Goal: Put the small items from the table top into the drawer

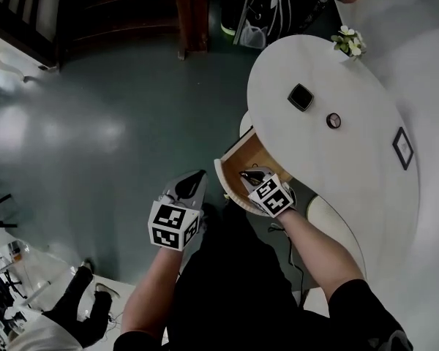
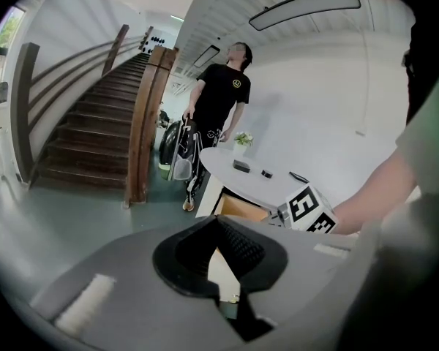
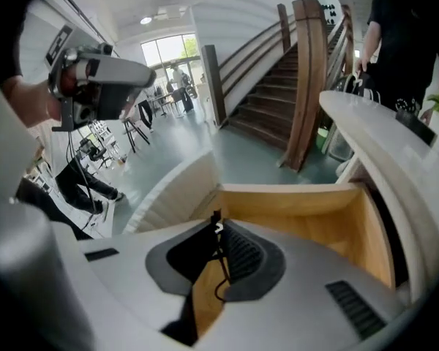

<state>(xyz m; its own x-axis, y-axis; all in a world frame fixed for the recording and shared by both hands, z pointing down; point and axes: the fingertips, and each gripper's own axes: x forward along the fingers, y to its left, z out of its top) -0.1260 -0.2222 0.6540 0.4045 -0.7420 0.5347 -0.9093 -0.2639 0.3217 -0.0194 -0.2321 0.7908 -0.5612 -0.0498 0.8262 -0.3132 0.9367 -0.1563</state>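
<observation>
A white counter [image 1: 366, 189] held a black box [image 1: 301, 96], well apart from the open drawer [image 1: 243, 159]. Right gripper [image 1: 253, 176] over the drawer, left gripper [image 1: 193, 184] beside it, both had fingers clenched. Reaching might knock the drawer shut.

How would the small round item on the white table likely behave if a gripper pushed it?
The round item lies flat, so it would probably slide, not roll. The table looks smooth, so it may skid easily. Its low profile likely makes pinching awkward.
</observation>
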